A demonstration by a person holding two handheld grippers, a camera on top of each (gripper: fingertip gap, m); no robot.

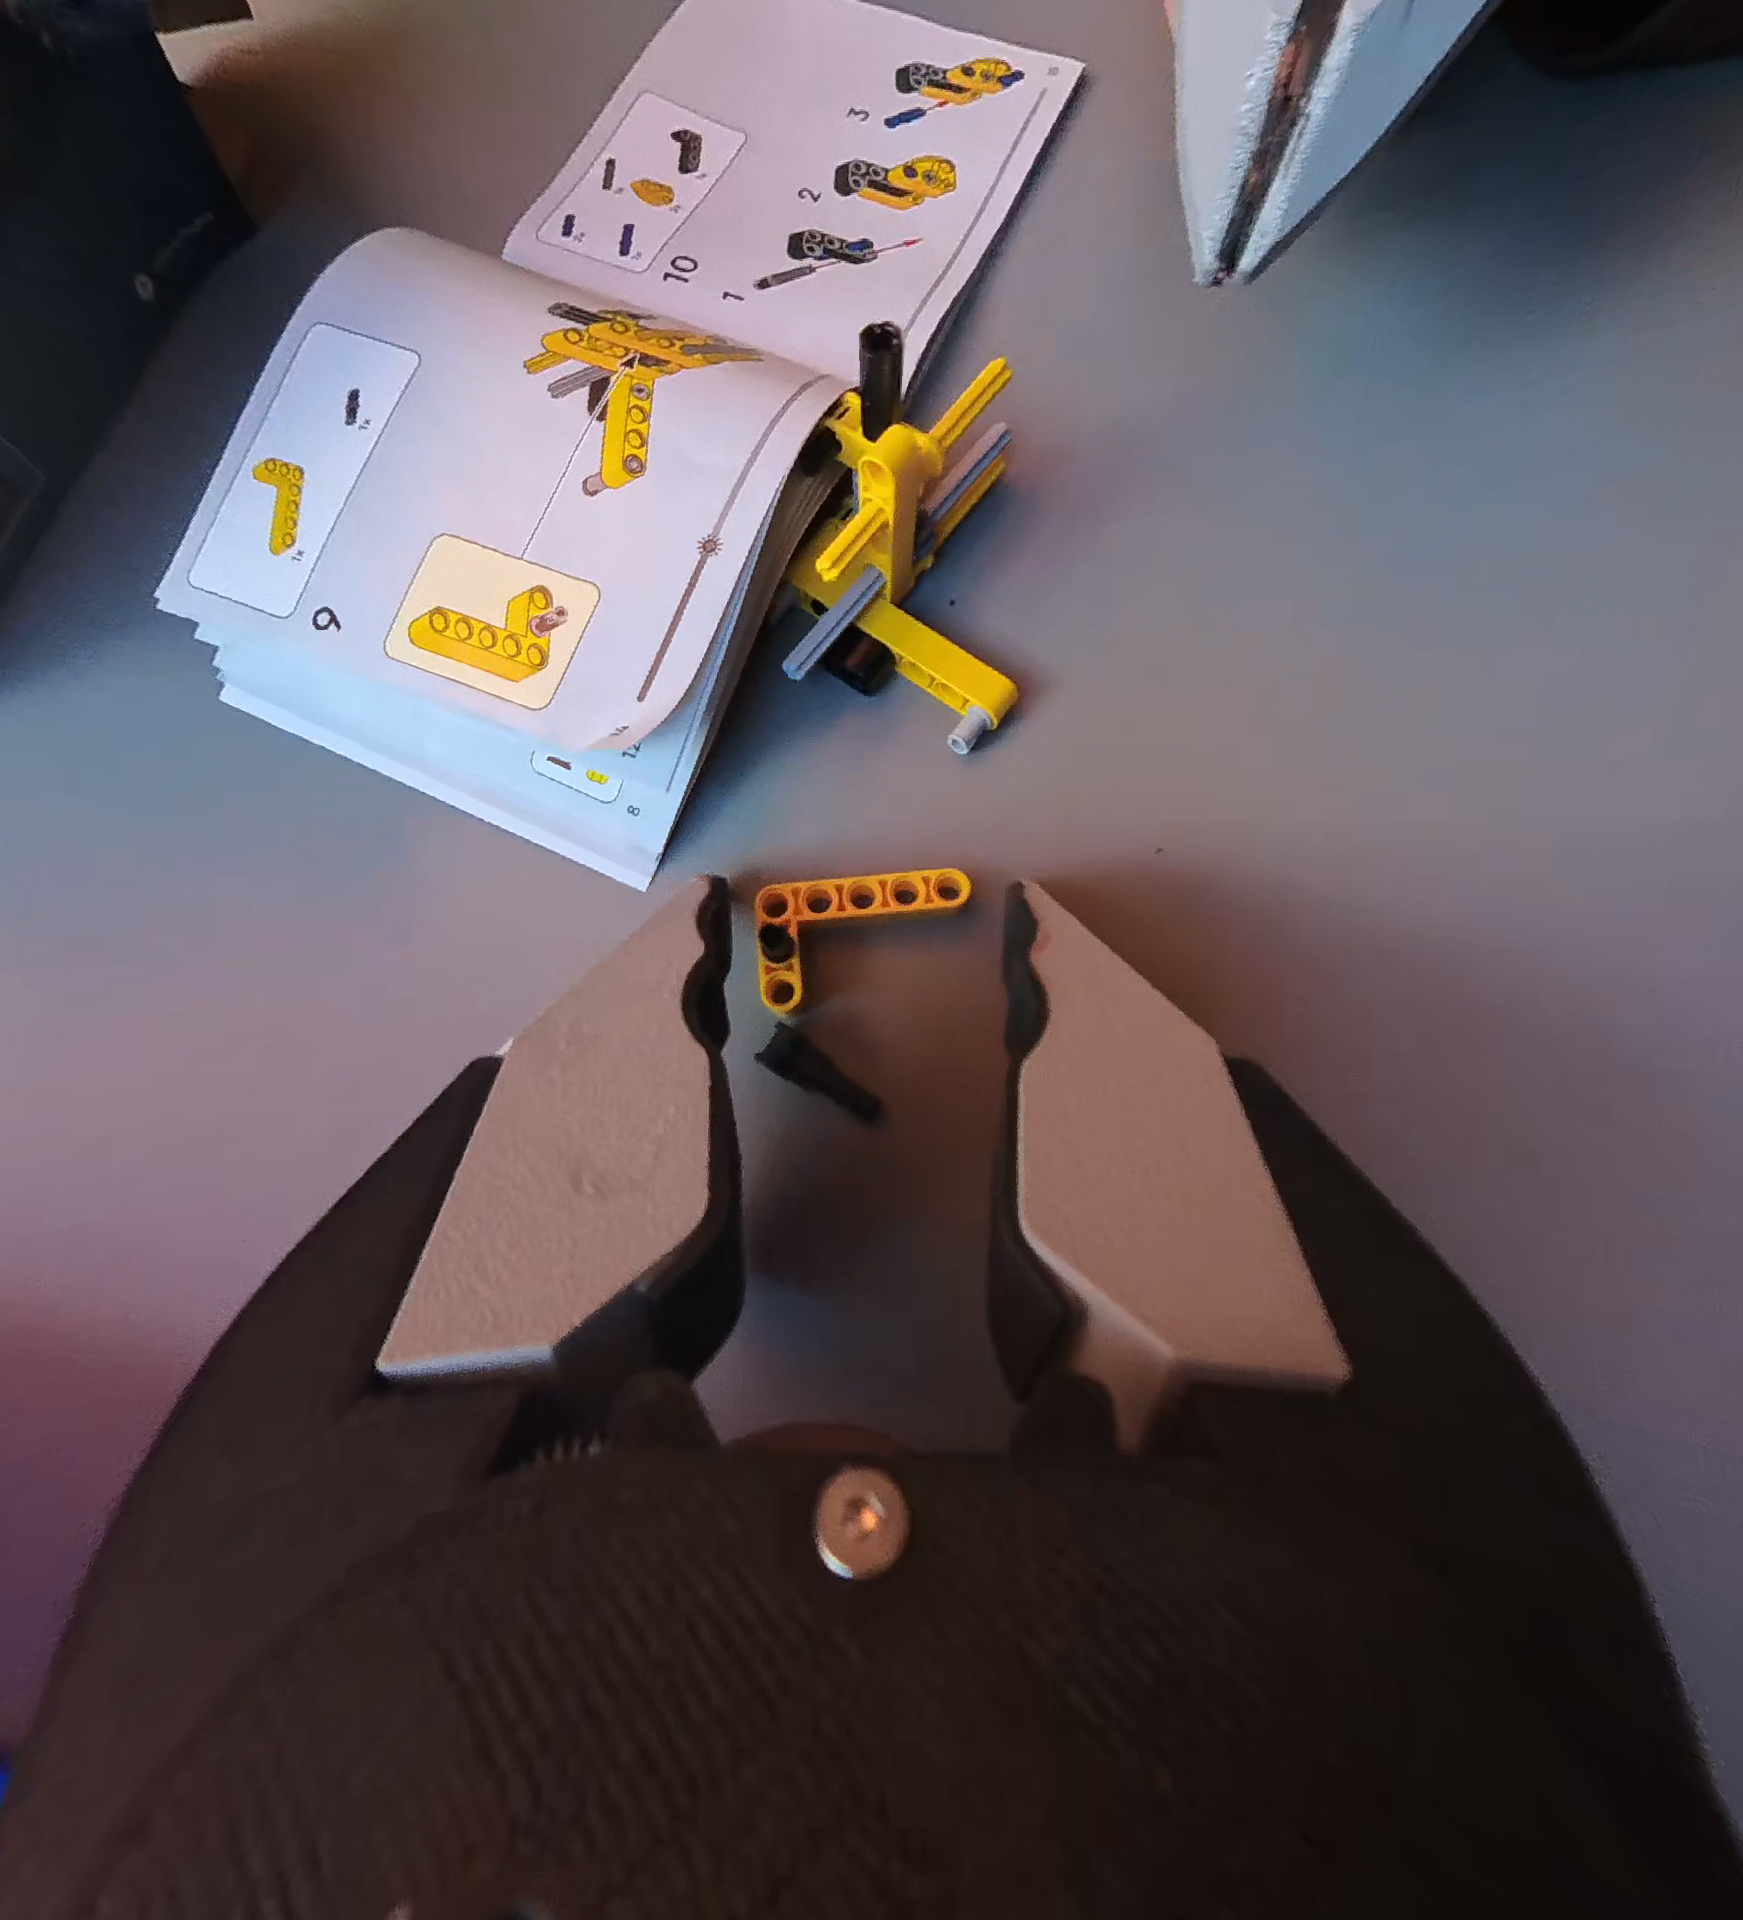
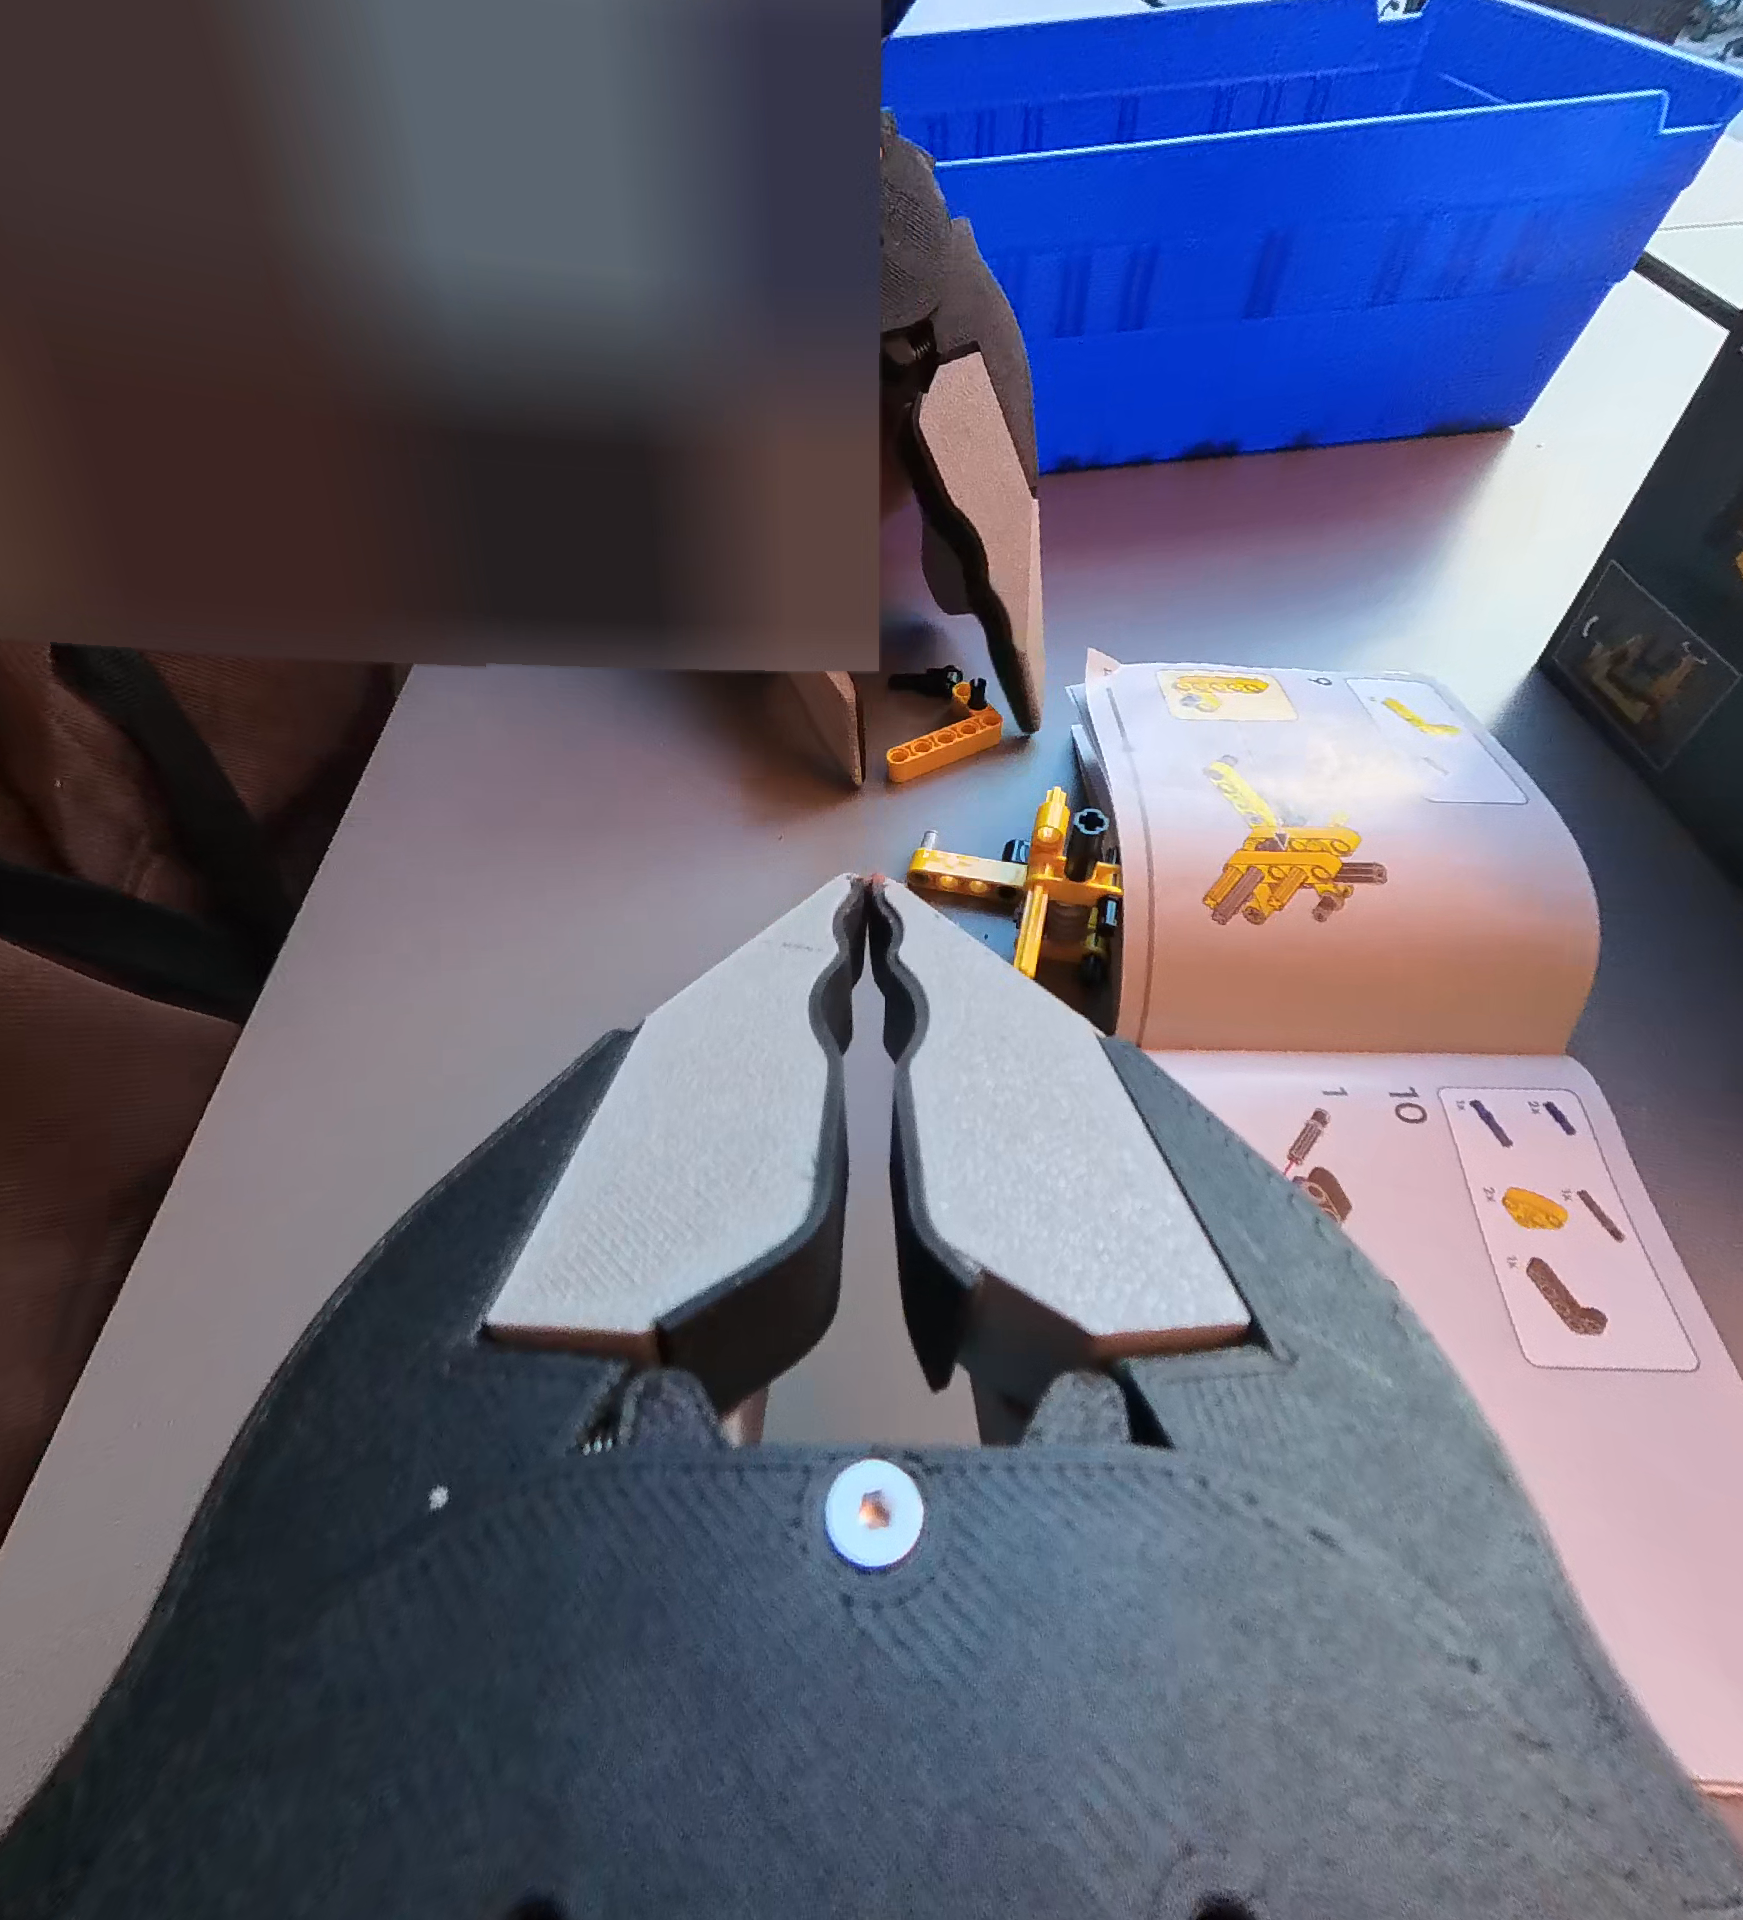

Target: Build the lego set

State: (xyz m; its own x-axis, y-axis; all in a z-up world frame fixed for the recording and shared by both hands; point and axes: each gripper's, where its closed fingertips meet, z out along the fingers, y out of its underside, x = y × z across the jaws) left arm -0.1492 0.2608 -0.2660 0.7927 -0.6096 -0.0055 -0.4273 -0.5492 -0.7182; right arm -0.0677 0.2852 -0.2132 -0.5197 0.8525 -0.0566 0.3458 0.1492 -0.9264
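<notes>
While the right gripper [image 2: 869, 883] is hanging shut and empty, the left gripper [image 1: 862, 904] is straddling, wide open, the yellow L-shaped beam [image 1: 851, 909] lying flat on the bench [image 1: 1366, 831], long arm crosswise between its fingertips.

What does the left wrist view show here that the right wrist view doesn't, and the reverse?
Left wrist view only: a white panel edge standing at top right.

Right wrist view only: a blue bin, and the right gripper, jaws shut on nothing.

Both: the open left gripper straddling an orange L-shaped beam and black pin, the yellow assembly, the open booklet.
</notes>
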